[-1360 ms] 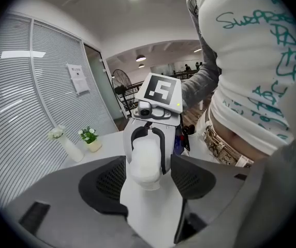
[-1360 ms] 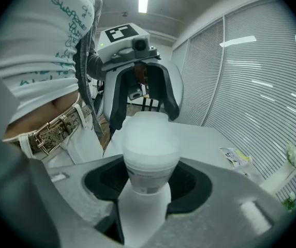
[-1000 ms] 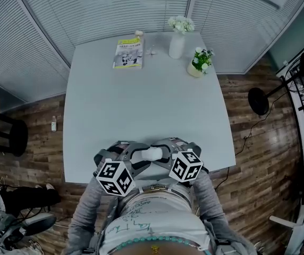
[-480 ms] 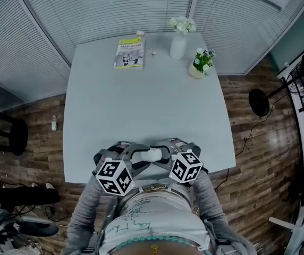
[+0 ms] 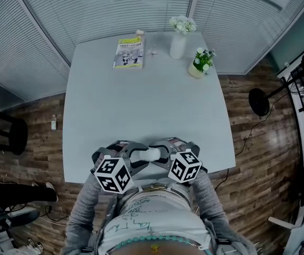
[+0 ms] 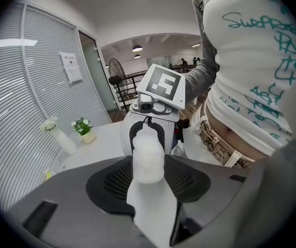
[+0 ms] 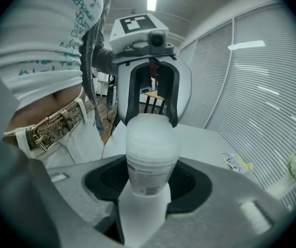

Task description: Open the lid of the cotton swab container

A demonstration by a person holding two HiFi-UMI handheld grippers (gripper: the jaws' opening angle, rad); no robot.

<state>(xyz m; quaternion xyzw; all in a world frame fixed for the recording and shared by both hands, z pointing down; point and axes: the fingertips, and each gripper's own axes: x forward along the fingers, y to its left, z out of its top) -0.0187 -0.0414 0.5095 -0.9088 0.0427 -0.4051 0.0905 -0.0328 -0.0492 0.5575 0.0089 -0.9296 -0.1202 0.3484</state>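
Observation:
A translucent white cotton swab container hangs level between my two grippers, just above the table's near edge. My right gripper is shut on its labelled body, which fills the right gripper view. My left gripper faces it from the other side. Its jaws have just been closing, and they now clamp the container's plain lid end. In the left gripper view the right gripper shows straight behind the container. Whether the lid has come loose cannot be seen.
The grey table stretches away from me. At its far edge lie a yellow booklet, a white vase of flowers and a small potted plant. My body is close behind the grippers. A black stand is on the floor at right.

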